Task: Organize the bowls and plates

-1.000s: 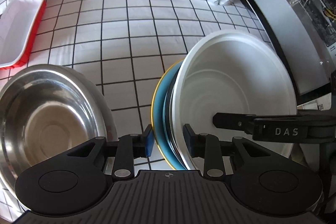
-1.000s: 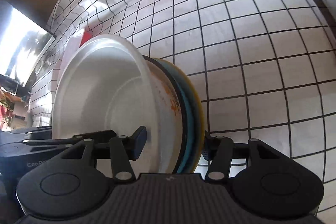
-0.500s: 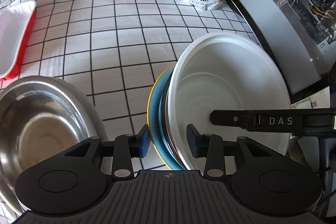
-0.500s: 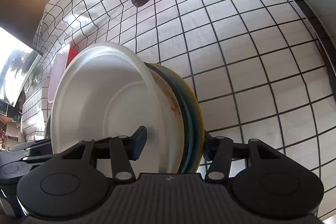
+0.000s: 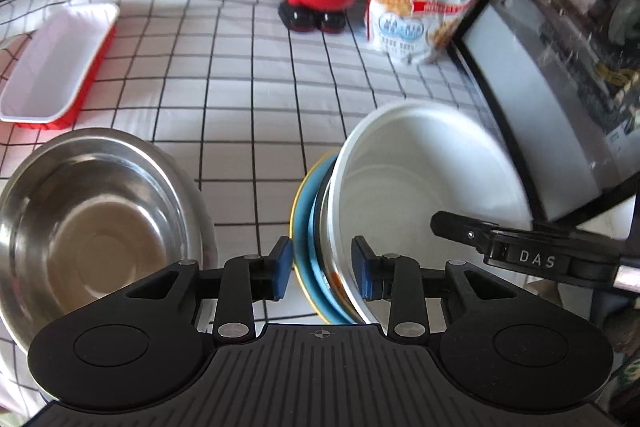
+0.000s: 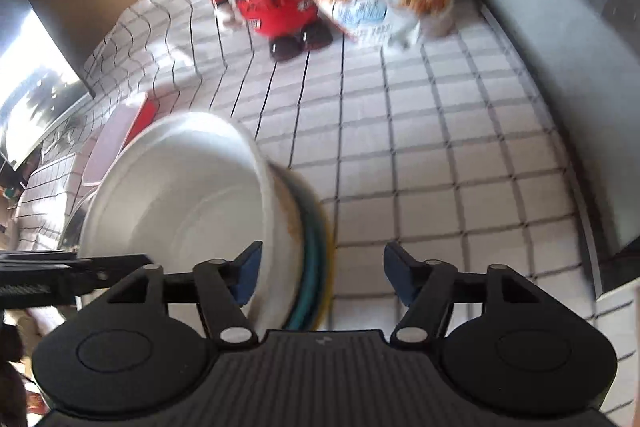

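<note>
Stack of dishes on edge between two grippers. A white bowl (image 5: 424, 179) leans against a blue plate (image 5: 310, 247) with a yellow rim, above the grid-patterned desk (image 5: 248, 75). The left gripper (image 5: 322, 273) straddles the stack's near edge; its fingers (image 5: 280, 271), having just closed a little, stand apart with a small gap at each pad. The right gripper (image 6: 320, 273) has just been opening: its left finger lies inside the bowl near the wall, its right finger well clear of the plate. A steel bowl (image 5: 92, 231) sits to the left, beside a red tray (image 5: 60, 67).
</note>
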`<state>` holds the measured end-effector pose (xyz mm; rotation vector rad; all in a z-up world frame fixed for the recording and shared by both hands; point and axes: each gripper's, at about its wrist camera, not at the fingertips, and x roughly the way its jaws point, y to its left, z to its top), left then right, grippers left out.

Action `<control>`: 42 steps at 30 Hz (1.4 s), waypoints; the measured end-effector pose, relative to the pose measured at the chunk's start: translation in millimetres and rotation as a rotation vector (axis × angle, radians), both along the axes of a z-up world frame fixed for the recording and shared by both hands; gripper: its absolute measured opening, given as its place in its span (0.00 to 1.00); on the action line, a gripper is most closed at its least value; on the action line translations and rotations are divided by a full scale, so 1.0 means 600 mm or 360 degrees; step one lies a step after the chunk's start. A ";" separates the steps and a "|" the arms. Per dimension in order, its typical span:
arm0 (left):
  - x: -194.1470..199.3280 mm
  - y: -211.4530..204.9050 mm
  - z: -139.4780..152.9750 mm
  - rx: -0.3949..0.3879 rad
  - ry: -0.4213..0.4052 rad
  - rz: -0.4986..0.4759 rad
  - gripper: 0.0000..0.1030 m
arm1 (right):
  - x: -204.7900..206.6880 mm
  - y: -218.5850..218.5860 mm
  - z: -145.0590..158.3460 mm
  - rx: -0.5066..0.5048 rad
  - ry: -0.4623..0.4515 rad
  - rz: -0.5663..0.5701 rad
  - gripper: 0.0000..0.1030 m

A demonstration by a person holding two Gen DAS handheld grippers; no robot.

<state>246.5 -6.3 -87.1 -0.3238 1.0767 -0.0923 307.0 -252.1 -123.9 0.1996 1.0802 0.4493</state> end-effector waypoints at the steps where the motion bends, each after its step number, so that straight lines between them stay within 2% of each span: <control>1: -0.002 0.001 0.003 -0.0007 -0.0022 0.0023 0.35 | -0.001 -0.005 -0.001 0.0011 -0.0022 -0.0008 0.64; 4: -0.005 0.001 0.008 -0.0053 -0.0060 0.0106 0.34 | 0.004 -0.017 -0.009 0.0076 -0.0008 -0.0022 0.64; 7: -0.009 0.007 0.011 -0.0177 -0.0057 0.0184 0.36 | 0.010 -0.022 -0.016 0.0093 0.0008 -0.0017 0.64; 12: -0.015 0.026 0.025 -0.0261 -0.0127 0.0276 0.35 | 0.008 -0.028 -0.030 0.0220 0.0071 -0.0007 0.64; 16: -0.026 0.053 0.048 -0.0302 -0.0204 0.0309 0.34 | 0.000 -0.018 -0.031 0.0224 0.0072 0.0027 0.64; 18: -0.038 0.071 0.077 -0.0230 -0.0304 0.0321 0.23 | -0.001 -0.011 -0.032 0.0218 0.0073 0.0037 0.64; 20: -0.051 0.090 0.103 -0.0121 -0.0393 0.0336 0.21 | -0.001 0.000 -0.036 0.0243 0.0090 0.0059 0.63; 21: -0.055 0.100 0.112 -0.0075 -0.0420 0.0353 0.20 | -0.002 0.006 -0.040 0.0274 0.0109 0.0070 0.59; 24: -0.061 0.116 0.126 -0.0035 -0.0448 0.0360 0.15 | -0.010 0.021 -0.049 0.0323 0.0170 0.0062 0.59; 27: -0.060 0.114 0.121 -0.0090 -0.0428 0.0309 0.15 | -0.012 0.025 -0.048 0.0303 0.0160 0.0069 0.59; 30: -0.056 0.097 0.105 -0.0137 -0.0370 0.0194 0.15 | -0.011 0.026 -0.049 0.0309 0.0191 0.0070 0.60; 33: -0.056 0.080 0.096 -0.0140 -0.0360 0.0119 0.15 | -0.015 0.042 -0.046 0.0283 0.0194 0.0101 0.63; 39: -0.077 0.061 0.108 -0.0217 -0.0536 -0.0034 0.15 | -0.025 0.058 -0.045 0.0259 0.0176 0.0165 0.68; 40: -0.076 0.052 0.108 -0.0212 -0.0551 -0.0089 0.15 | -0.025 0.057 -0.046 0.0270 0.0178 0.0168 0.68; 42: -0.063 0.030 0.102 -0.0125 -0.0478 -0.0156 0.16 | -0.022 0.055 -0.047 0.0286 0.0188 0.0167 0.67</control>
